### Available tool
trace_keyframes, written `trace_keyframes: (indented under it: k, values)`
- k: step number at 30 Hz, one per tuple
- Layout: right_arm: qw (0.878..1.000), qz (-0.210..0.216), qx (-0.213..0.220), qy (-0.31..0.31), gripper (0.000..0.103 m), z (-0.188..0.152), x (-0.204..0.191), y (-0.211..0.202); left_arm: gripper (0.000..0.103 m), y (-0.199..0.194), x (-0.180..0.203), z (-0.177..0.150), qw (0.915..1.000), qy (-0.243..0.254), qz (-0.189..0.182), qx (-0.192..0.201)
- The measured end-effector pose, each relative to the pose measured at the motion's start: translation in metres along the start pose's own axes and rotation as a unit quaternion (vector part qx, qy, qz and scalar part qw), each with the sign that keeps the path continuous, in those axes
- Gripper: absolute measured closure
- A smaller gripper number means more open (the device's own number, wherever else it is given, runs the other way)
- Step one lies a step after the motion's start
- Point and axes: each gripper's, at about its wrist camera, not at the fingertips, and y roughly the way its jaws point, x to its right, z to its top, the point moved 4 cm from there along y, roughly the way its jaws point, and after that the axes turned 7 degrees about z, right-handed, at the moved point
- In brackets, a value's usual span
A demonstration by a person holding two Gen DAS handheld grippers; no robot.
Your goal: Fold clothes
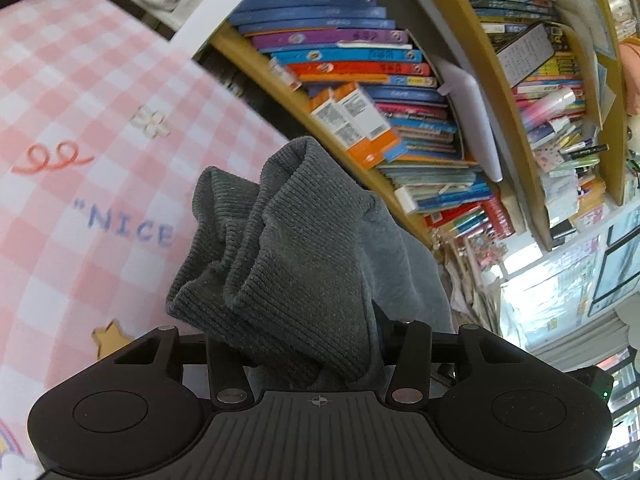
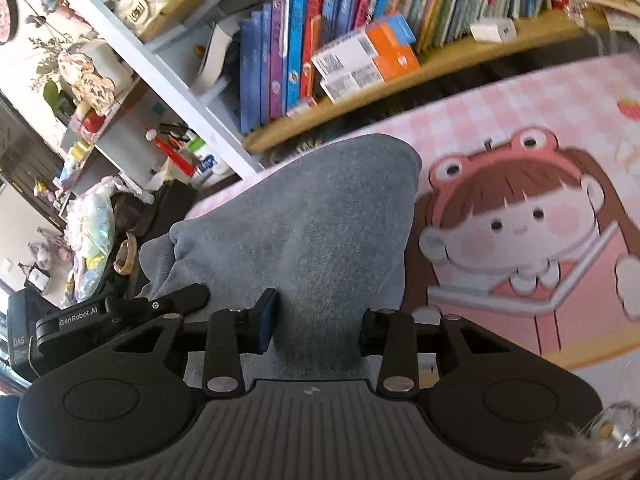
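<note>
- Grey knit fills both wrist views: the garment (image 1: 296, 248) is a soft grey piece with a darker ribbed cuff or hem (image 1: 248, 240).
- The left tongs (image 1: 308, 344) are clamped on the bunched ribbed band, which stands up in thick folds above the jaws and hides the fingertips.
- The right tongs (image 2: 316, 320) are clamped on the paler, smooth part of the garment (image 2: 304, 216); cloth fills the gap between the blue-padded finger (image 2: 267, 322) and the other finger.
- In the right view the cloth runs from the jaws up to a rounded corner near the far edge of the bench (image 2: 520, 120).
- The bench is covered by a pink-and-white checked cloth (image 1: 80, 92) printed with "NICE" (image 1: 130, 228) and a cartoon girl in a frog hat (image 2: 516, 216).
- Just beyond the far edge stands a bookshelf (image 2: 440, 60) packed with coloured books (image 1: 340, 56) and orange-and-white boxes (image 2: 368, 56).
</note>
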Motion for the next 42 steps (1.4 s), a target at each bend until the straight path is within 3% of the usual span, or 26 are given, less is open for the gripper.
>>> trace_keyframes:
  k: [23, 34, 37, 42]
  values:
    - [1.0, -0.013, 0.026, -0.009, 0.068, 0.096, 0.062, 0.058, 0.056, 0.097, 0.03, 0.086, 0.9995, 0.032, 0.0, 0.001]
    - [1.0, -0.01, 0.023, -0.018, 0.067, 0.116, 0.092, 0.084, 0.056, 0.131, 0.021, 0.092, 0.9996, 0.025, -0.006, 0.008]
    - [1.0, -0.011, 0.014, -0.003, 0.065, 0.11, 0.103, 0.09, 0.054, 0.137, 0.014, 0.086, 0.9998, 0.021, 0.0, 0.006]
    - [0.999, -0.012, 0.024, 0.022, 0.05, 0.104, 0.113, 0.089, 0.045, 0.137, 0.01, 0.081, 0.9995, 0.023, 0.002, 0.021]
